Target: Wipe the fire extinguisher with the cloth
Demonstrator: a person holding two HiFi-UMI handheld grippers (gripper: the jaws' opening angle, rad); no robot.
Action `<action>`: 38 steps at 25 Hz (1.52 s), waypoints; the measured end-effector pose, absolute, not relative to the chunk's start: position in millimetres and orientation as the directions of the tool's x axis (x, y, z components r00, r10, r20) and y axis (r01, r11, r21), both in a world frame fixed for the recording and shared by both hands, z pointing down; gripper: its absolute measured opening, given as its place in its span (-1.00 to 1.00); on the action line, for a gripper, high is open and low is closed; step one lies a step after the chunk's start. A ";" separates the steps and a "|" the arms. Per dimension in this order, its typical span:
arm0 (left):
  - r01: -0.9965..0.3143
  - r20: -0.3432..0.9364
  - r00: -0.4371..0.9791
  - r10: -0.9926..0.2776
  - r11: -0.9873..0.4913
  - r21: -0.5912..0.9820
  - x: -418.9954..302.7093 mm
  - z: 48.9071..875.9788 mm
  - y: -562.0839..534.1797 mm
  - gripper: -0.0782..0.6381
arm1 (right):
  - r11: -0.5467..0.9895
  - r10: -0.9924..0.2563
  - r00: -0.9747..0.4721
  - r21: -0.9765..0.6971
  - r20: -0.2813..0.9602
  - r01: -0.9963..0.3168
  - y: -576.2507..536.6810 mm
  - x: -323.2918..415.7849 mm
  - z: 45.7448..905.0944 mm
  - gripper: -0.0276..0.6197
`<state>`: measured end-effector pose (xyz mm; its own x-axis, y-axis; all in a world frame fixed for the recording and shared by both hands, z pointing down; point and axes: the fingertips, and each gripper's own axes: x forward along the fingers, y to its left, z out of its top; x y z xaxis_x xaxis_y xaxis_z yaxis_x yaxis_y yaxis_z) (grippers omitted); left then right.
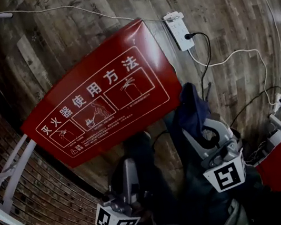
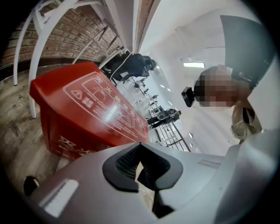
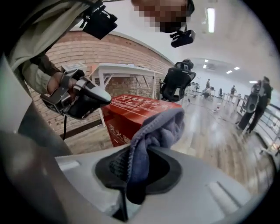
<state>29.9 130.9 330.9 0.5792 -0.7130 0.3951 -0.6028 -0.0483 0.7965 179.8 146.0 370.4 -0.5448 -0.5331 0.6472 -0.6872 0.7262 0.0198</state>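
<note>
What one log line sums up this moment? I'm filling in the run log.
right gripper: shut on cloth | left gripper: jaws together, empty | red box: on floor

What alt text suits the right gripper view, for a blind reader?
The right gripper clamps a blue-grey cloth in its jaws. Behind it a red fire extinguisher box stands on wooden floor, the left gripper at upper left.

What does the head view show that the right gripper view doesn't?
Only the head view shows the white power strip lying on the floor. Only the right gripper view shows the black office chair and people standing far off. Both show the red box and the blue cloth.
</note>
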 end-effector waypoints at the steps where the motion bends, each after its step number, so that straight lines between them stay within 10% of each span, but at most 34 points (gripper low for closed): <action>1: -0.601 0.398 0.578 -0.712 -0.042 0.798 14.9 331.2 140.7 -0.79 | 0.727 -0.539 -0.537 0.037 0.649 -0.686 153.9 164.1 374.9 -0.74; 10: -0.601 0.411 0.522 -0.747 0.020 0.799 -106.7 335.4 216.5 -0.79 | 0.702 -0.612 -0.379 0.256 0.694 -0.665 138.4 53.8 465.4 -0.74; 21: -0.560 0.471 0.442 -0.764 0.175 0.810 -130.1 379.2 271.8 -0.79 | 0.925 -0.339 -0.577 0.151 0.743 -0.349 175.0 -73.0 564.0 -0.74; 32: -0.628 0.498 0.445 -0.745 0.137 0.766 -110.9 418.6 254.6 -0.79 | 0.744 -0.532 -0.249 0.306 0.809 -0.594 127.1 105.5 613.6 -0.74; 38: -0.687 0.555 0.382 -0.739 0.174 0.705 -115.0 491.5 239.2 -0.79 | 0.824 -0.494 -0.470 0.221 0.732 -0.522 145.3 -4.9 587.9 -0.74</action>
